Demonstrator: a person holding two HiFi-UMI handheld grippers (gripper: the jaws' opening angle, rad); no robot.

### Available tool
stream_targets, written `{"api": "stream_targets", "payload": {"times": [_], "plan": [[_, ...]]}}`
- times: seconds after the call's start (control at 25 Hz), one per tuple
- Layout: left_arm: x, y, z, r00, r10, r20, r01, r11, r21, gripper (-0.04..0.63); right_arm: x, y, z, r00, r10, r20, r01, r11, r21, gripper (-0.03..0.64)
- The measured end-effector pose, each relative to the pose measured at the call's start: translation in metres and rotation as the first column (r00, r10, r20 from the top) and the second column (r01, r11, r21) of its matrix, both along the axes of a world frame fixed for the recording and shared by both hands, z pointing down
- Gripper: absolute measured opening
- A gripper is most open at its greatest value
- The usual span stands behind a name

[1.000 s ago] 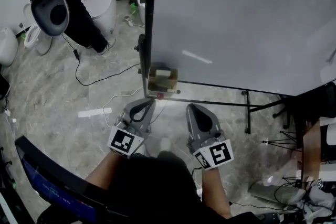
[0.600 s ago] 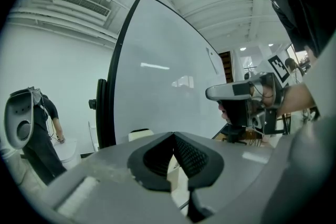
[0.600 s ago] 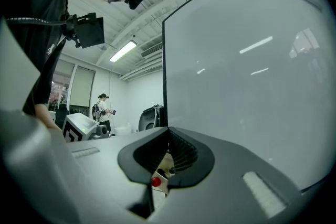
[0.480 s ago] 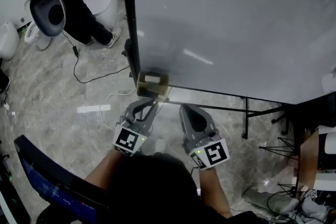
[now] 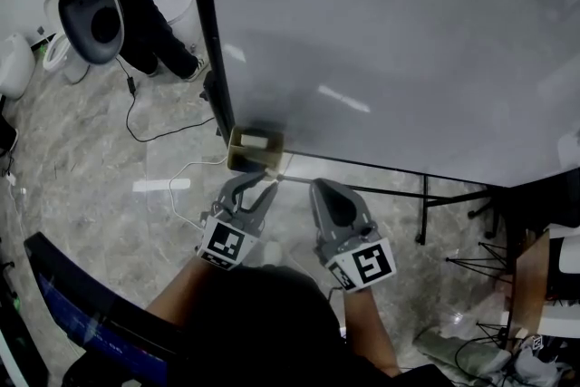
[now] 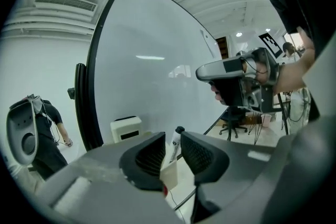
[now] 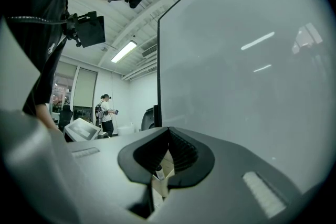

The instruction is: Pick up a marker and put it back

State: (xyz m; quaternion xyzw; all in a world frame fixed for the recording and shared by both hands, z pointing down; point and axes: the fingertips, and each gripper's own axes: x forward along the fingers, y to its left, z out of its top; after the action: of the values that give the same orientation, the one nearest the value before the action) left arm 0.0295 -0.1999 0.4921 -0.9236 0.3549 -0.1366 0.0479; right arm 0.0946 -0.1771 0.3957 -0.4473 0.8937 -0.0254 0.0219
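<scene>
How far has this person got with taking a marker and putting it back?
Nearly finished, it seems. Done: the marker looks to stand in the box at the corner of the whiteboard. In hand: the left claw has just been opening; the marker sits between its jaws, not gripped. The right claw is shut and empty. Left: draw the left claw away.

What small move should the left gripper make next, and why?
Probably ease the left gripper forward toward the marker standing in the box: its jaws have just been opening, nothing is between them yet, and the marker shows beyond the gap.
</scene>
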Motion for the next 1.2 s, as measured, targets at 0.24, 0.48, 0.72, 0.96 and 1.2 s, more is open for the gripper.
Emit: {"api": "stream_targets", "payload": {"times": [0.24,0.48,0.72,0.96,1.2], "plan": [[0.004,0.0,0.019,0.998,-0.008,0.063,0.008,1.0,0.003,0.139,0.005,-0.002,-0.001,1.0,0.007,0.002,-0.007,1.0,0.003,0.009],[0.009,-0.002,0.018,0.996,-0.006,0.092,0.004,1.0,0.022,0.15,0.007,-0.001,-0.001,1.0,0.015,-0.002,-0.015,1.0,0.001,0.009],[0.014,-0.009,0.018,0.994,-0.015,0.106,0.011,0.999,0.044,0.128,0.014,-0.006,0.0,1.0,0.021,-0.001,-0.021,1.0,0.003,0.009],[0.007,-0.003,0.015,0.995,-0.014,0.103,0.009,0.998,0.056,0.075,0.007,0.001,-0.003,1.0,0.025,-0.005,-0.025,1.0,0.008,0.009],[0.009,-0.008,0.012,0.995,-0.013,0.097,0.007,0.998,0.059,0.071,0.013,-0.003,-0.003,1.0,0.028,-0.002,-0.028,1.0,0.009,0.009]]}}
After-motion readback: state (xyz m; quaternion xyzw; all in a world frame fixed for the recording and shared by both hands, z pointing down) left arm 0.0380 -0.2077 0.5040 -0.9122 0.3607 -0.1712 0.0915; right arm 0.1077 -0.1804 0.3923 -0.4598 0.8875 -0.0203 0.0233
